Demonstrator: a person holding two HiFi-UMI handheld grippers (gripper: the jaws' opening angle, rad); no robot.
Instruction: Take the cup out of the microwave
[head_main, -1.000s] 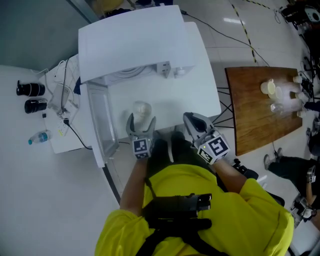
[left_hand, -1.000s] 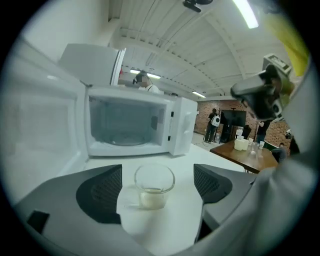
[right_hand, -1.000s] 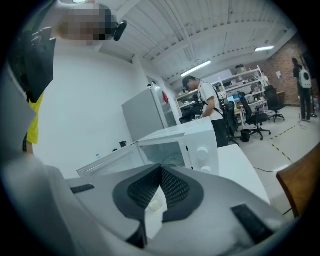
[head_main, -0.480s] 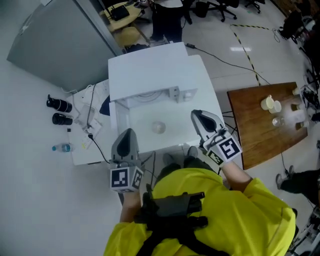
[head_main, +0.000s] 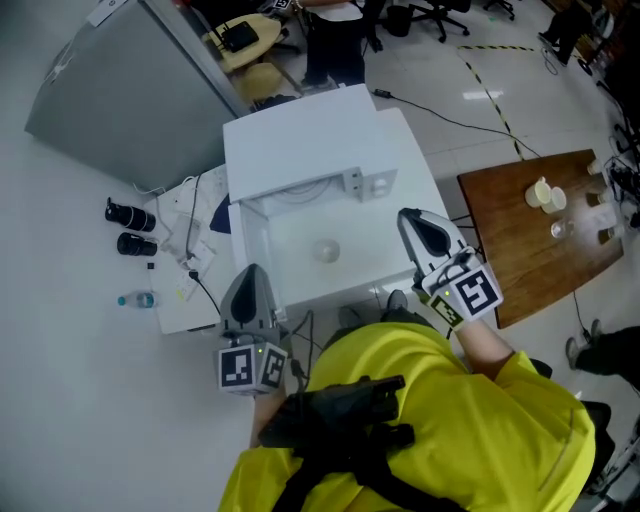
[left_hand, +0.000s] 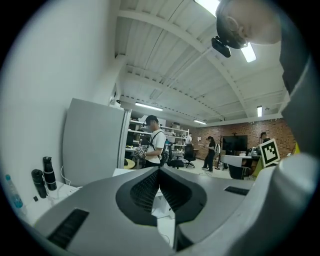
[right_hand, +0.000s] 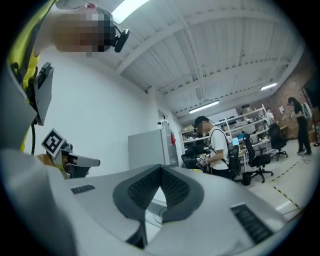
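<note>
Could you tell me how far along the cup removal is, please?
Done, it seems: the cup stands alone on the white surface before the microwave, though I cannot tell whether it is fully clear of the cavity. In hand: nothing; the left gripper and right gripper are shut and empty. Left: little, if anything.

Light comes from above and the head view is evenly bright, with short, soft shadows. The pale floor (head_main: 60, 300) is almost washed out and shows weak glare, while the wooden table (head_main: 530, 240) keeps its colour. Both gripper views are fisheye pictures with black corners, and straight lines bend strongly near the edges. A ceiling lamp (left_hand: 250, 52) burns to pure white in the left gripper view, as does a lamp strip (right_hand: 132, 7) in the right one. The near jaws look soft, the far room sharper
</note>
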